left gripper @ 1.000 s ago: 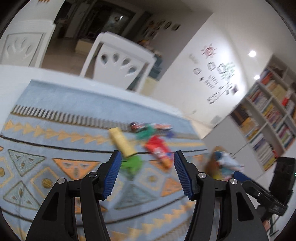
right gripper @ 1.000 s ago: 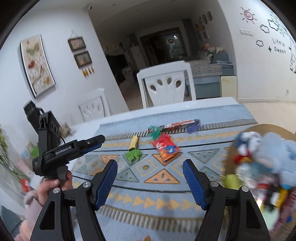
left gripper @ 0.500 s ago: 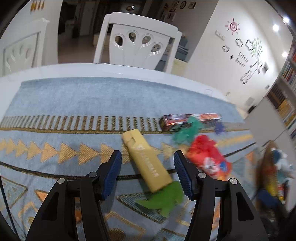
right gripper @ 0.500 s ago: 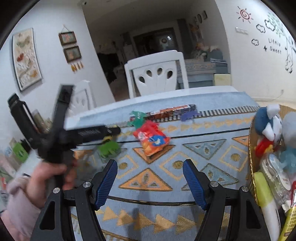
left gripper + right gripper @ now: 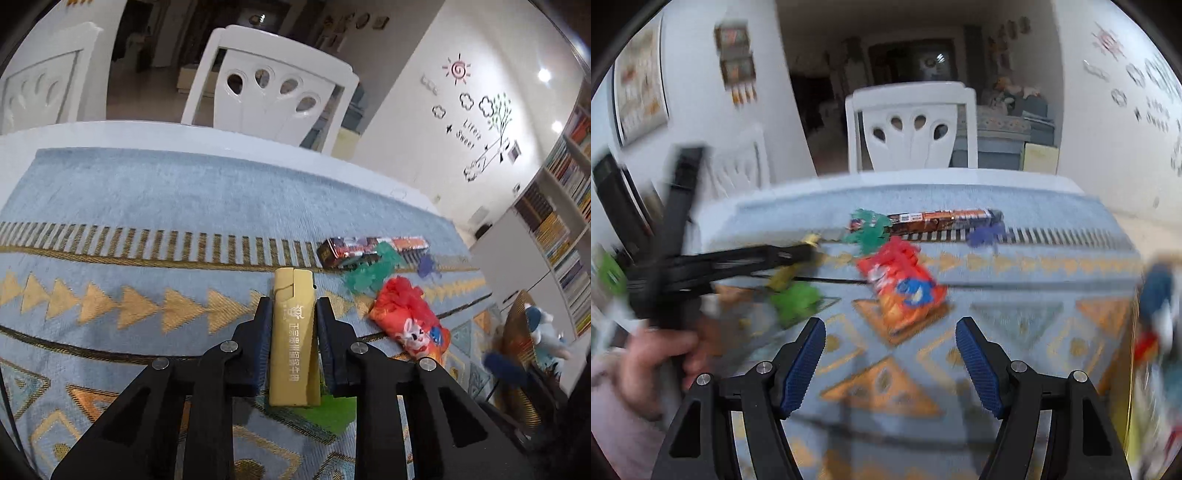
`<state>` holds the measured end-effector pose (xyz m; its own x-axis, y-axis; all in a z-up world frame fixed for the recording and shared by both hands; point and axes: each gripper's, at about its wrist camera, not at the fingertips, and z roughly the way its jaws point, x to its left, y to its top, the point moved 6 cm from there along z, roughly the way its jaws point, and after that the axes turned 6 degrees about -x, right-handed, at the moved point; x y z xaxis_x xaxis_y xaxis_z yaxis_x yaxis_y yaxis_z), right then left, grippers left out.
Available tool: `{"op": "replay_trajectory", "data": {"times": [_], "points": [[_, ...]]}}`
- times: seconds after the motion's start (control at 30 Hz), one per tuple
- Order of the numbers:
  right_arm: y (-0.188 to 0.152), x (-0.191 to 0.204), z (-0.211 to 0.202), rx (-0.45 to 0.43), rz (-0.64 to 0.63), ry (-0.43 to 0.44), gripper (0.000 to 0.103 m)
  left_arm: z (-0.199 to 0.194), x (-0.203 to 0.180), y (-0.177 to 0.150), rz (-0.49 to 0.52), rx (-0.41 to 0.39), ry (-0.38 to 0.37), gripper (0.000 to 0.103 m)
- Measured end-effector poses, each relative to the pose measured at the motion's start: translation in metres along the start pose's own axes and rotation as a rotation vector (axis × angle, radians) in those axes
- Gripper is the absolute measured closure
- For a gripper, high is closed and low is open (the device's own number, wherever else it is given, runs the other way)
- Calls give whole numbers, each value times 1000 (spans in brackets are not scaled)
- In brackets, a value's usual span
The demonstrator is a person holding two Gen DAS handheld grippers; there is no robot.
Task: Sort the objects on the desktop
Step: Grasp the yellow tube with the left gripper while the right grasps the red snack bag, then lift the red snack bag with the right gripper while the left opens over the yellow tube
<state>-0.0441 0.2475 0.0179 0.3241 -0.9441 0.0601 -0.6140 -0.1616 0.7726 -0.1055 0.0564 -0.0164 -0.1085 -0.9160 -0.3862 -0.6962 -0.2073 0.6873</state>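
Note:
My left gripper (image 5: 291, 314) is shut on a yellow lighter (image 5: 294, 336) that lies lengthwise between its fingers on the patterned blue cloth (image 5: 147, 199). A green toy (image 5: 328, 410) lies just under its near end. A red snack bag (image 5: 408, 325), a teal toy (image 5: 373, 269), a dark long box (image 5: 373, 249) and a small purple toy (image 5: 428, 266) lie to the right. My right gripper (image 5: 890, 350) is open and empty above the cloth, with the red snack bag (image 5: 905, 284) ahead of it. The right wrist view is blurred.
A basket of soft toys (image 5: 528, 332) stands at the right edge of the table and shows blurred in the right wrist view (image 5: 1156, 314). A white chair (image 5: 273, 96) stands behind the table. Bookshelves (image 5: 561, 206) fill the right wall.
My left gripper moved forward over the yellow lighter and shut on it. My right gripper swung left toward the snack bag and stays open.

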Motion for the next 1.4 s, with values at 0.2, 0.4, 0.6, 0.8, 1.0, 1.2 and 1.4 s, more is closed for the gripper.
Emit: {"op": "replay_trajectory", "data": {"times": [0.2,0.4,0.6,0.8,1.0,1.2,1.4], "points": [[4,-12,44,84,-36,-45,31,3,2,-2,-20,18,-29,83],[11,-7,62,99,-63,-13,31,5,-7,-6,43,68,-58,82],[9,2,71,132,-103,-2,42,2,-6,-8,44,113,-100,79],[9,-5,61,100,-42,7,63,-1,-15,-9,175,80,-40,81],[8,6,27,51,41,116,65,-14,-23,-2,151,78,-117,82],[-2,20,-28,26,69,214,65,-44,-33,16,112,36,-196,83],[-20,15,-95,-20,56,223,65,-72,-59,19,127,10,-249,87]]}}
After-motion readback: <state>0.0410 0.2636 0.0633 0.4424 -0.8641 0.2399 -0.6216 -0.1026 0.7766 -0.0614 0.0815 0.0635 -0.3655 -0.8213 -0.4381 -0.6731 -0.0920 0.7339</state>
